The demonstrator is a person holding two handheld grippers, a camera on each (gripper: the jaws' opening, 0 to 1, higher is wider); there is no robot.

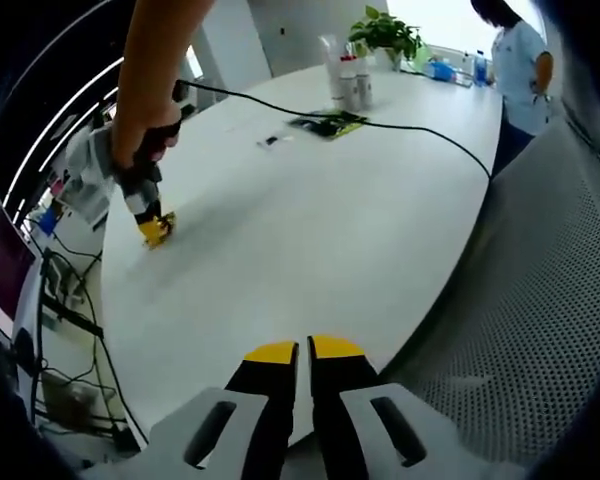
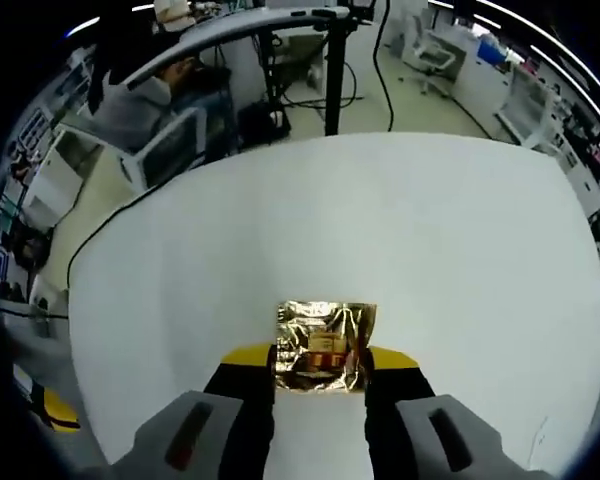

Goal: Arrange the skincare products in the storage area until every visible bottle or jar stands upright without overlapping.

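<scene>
My right gripper [image 2: 323,358] points down at the white table [image 2: 380,230], its jaws a sachet's width apart and pressed on the two side edges of a crumpled gold foil sachet [image 2: 325,345]. In the left gripper view that gripper [image 1: 156,230] is at the left, tips on the table [image 1: 310,230], held by a person's hand [image 1: 145,140]. My left gripper [image 1: 303,350] hovers over the near table edge, its jaws together with nothing between them. Several skincare bottles [image 1: 350,85] stand upright in a cluster at the far end.
A black cable [image 1: 400,128] runs across the table past a flat green and black item [image 1: 326,123]. A potted plant [image 1: 385,32] and a standing person [image 1: 520,70] are beyond the far end. Desks, chairs and a black post [image 2: 332,70] surround the table.
</scene>
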